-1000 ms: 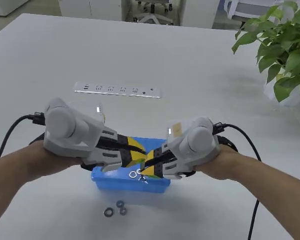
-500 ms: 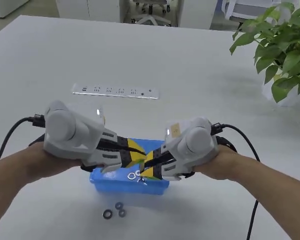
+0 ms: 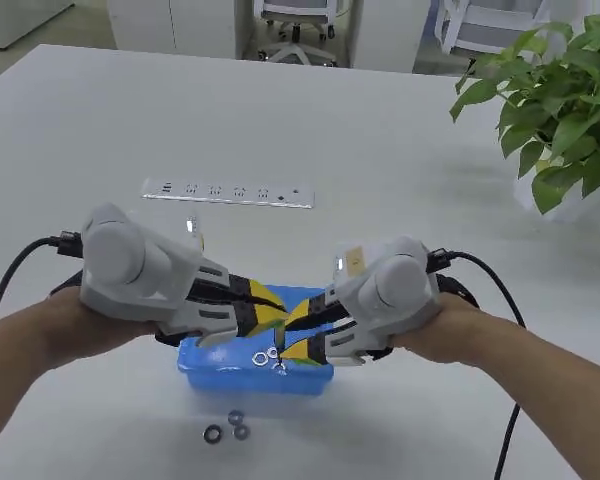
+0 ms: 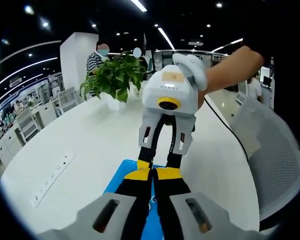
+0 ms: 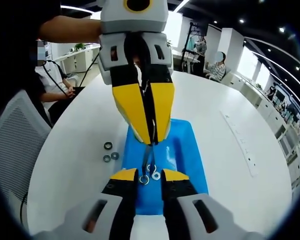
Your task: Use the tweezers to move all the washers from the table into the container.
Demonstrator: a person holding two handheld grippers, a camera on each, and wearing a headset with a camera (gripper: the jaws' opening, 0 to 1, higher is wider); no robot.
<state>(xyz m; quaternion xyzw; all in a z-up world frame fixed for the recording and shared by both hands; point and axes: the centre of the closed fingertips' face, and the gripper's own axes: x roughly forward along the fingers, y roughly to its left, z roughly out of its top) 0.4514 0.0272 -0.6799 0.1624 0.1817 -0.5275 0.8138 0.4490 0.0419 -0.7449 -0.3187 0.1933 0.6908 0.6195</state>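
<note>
Both grippers are staying over the blue plastic container (image 3: 250,382). The left gripper (image 5: 149,140) is pinching thin metal tweezers (image 5: 150,152), tips indistinct; the right gripper (image 5: 150,175) is gaping slightly.

Surface (image 3: 400,140): white, broad, under the tongs (image 3: 280,328).
Power strip (image 3: 228,192): beyond the tongs.
Plant (image 3: 555,95): far right of them.
Chairs (image 3: 298,22): past the surface's far edge.
Ceiling lights (image 4: 166,36): long strips.

A shallow blue container (image 3: 250,373) sits on the white desk (image 3: 380,150) with two silver washers (image 3: 268,355) lying flat inside. Thin metal tweezers (image 5: 151,142) slant down into it, tips right at those two. Three loose washers (image 3: 213,434) lie bunched on the desk just beside the container.
</note>
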